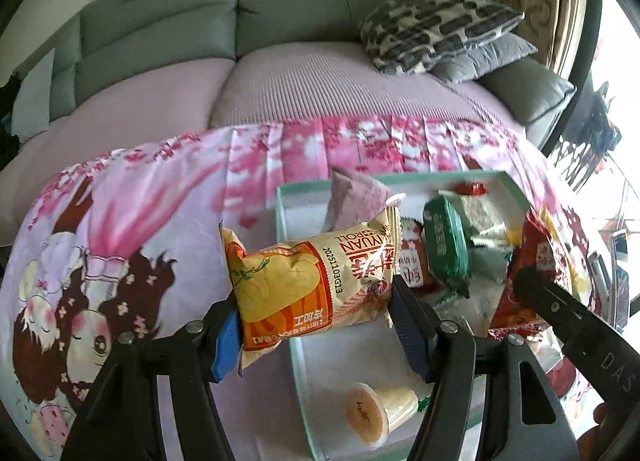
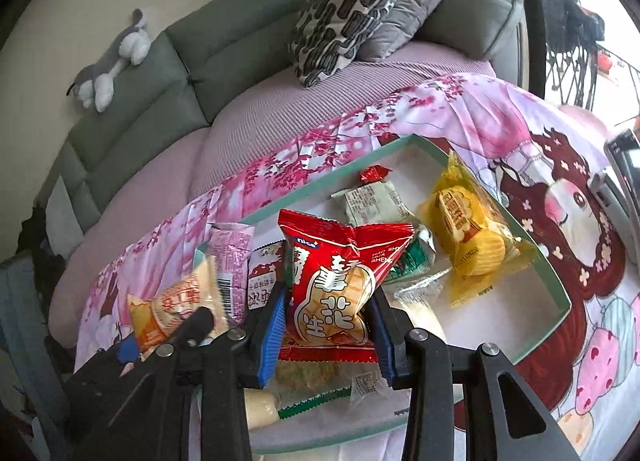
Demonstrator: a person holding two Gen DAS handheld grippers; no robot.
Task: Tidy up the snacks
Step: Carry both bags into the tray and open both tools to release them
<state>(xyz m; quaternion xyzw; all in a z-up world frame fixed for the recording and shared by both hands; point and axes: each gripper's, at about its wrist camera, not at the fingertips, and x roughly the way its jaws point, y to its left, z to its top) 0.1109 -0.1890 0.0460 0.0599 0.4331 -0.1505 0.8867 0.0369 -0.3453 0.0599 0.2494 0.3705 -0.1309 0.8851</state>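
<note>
My left gripper [image 1: 316, 325] is shut on a cream and orange bread roll packet [image 1: 308, 285], held crosswise over the left rim of the pale green tray [image 1: 282, 217]. That packet [image 2: 172, 311] shows at the lower left of the right wrist view. My right gripper [image 2: 326, 325] is shut on a red peanut snack bag [image 2: 336, 285], hanging above the near end of the tray [image 2: 560, 293]. In the left wrist view the red bag [image 1: 528, 281] and the right gripper's arm sit at the right edge. The tray holds several snacks.
In the tray lie a yellow chip bag [image 2: 472, 237], a grey-green packet [image 2: 376, 201], a red candy [image 2: 374, 173], a pink packet [image 2: 232, 261], a dark green packet [image 1: 444, 245] and a jelly cup [image 1: 372, 411]. The tray rests on a pink cartoon cloth [image 1: 160, 201]. A sofa with cushions [image 1: 436, 29] stands behind.
</note>
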